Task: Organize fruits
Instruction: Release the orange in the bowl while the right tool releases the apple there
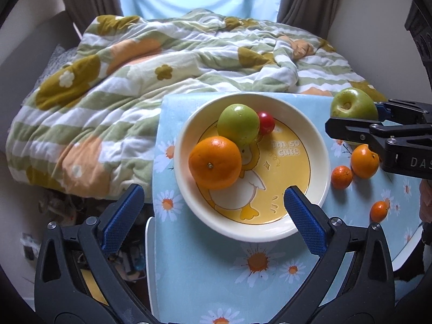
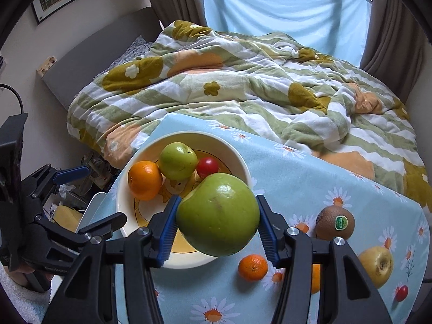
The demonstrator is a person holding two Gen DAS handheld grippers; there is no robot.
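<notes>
Left wrist view: left claw, jaws spread wide with nothing between them, hanging over the near rim of one cream bowl with a duck print. Ahead of that claw, inside the bowl, three fruits touch one another: one orange, one green apple, one red cherry tomato. To its right, on the daisy-print cloth, lie three small oranges. Right wrist view: right claw, blue pads clamped on both sides of one large green apple, held over the bowl's right edge. Right of this claw on the cloth: one kiwi with a green sticker, one yellow apple, one more cherry tomato. Just below the held apple sits one mandarin. Beyond the table, one rumpled flowered quilt.
</notes>
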